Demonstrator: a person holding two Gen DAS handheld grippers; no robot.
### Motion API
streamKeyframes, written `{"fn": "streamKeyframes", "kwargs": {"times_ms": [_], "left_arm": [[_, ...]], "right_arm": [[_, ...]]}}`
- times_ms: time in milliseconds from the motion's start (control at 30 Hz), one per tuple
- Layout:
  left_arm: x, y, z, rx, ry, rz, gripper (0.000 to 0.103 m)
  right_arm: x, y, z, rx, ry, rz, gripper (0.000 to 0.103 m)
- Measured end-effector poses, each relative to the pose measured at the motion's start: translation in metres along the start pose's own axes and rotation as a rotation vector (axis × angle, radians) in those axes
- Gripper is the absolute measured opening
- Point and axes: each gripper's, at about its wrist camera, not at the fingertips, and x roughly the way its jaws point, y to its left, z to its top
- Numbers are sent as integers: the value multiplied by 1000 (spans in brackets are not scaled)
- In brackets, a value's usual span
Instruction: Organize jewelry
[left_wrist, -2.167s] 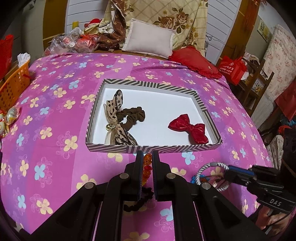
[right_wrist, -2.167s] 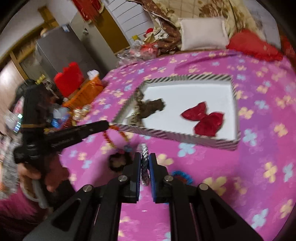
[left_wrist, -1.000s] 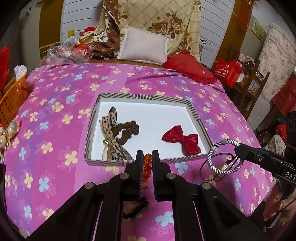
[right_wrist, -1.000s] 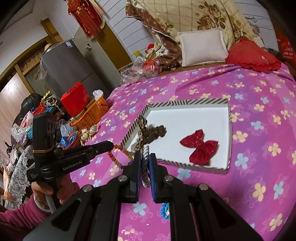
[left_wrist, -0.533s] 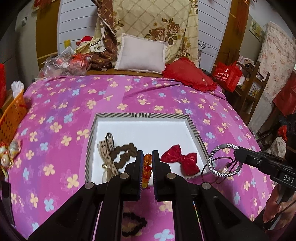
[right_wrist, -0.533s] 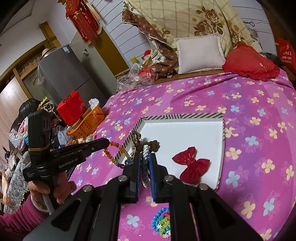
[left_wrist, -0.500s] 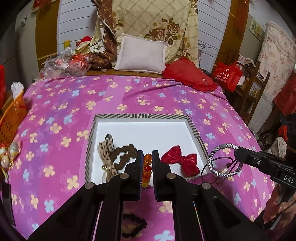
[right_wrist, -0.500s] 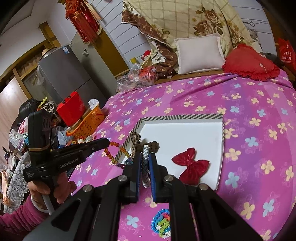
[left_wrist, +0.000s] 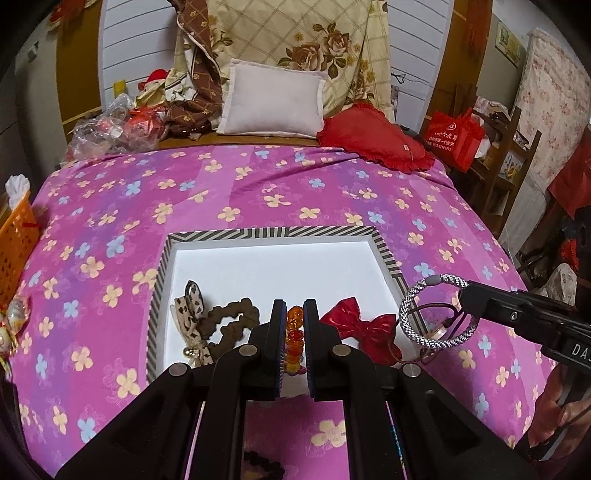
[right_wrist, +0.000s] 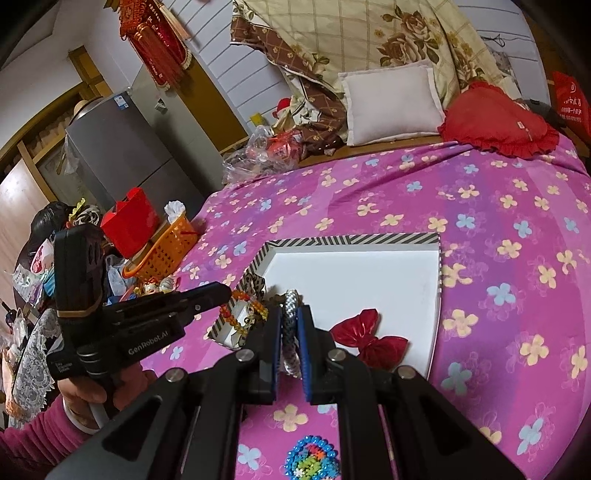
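A shallow white tray with a striped rim (left_wrist: 273, 233) (right_wrist: 351, 240) lies on the pink flowered bedspread. In it lie a leopard-print bow with a brown scrunchie (left_wrist: 221, 321) and a red bow (left_wrist: 364, 325) (right_wrist: 369, 338). My left gripper (left_wrist: 294, 332) (right_wrist: 227, 293) is shut on an orange bead bracelet (left_wrist: 294, 339) (right_wrist: 242, 297), held above the tray's near edge. My right gripper (right_wrist: 290, 325) (left_wrist: 466, 291) is shut on a grey braided rope bracelet (right_wrist: 290, 314) (left_wrist: 436, 314), held above the tray's right near corner.
A black hair tie (left_wrist: 264, 465) and a multicoloured bead piece (right_wrist: 310, 459) lie on the bedspread in front of the tray. An orange basket (left_wrist: 14, 236) (right_wrist: 166, 247) stands at the left bed edge. Pillows (left_wrist: 273, 101) and a red cushion (left_wrist: 373, 140) are at the headboard.
Both grippers have risen from the bedspread with their bracelets and moved forward toward the tray's near edge.
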Motion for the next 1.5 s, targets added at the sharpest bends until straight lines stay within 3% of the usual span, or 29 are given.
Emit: {"fn": "streamKeyframes", "kwargs": {"times_ms": [833, 1500], "left_arm": [[66, 16, -9, -36, 112, 0, 0], [111, 47, -29, -93, 200, 66, 0]], "right_arm": [[75, -25, -2, 49, 122, 28, 9], [139, -61, -14, 129, 211, -17, 9]]}}
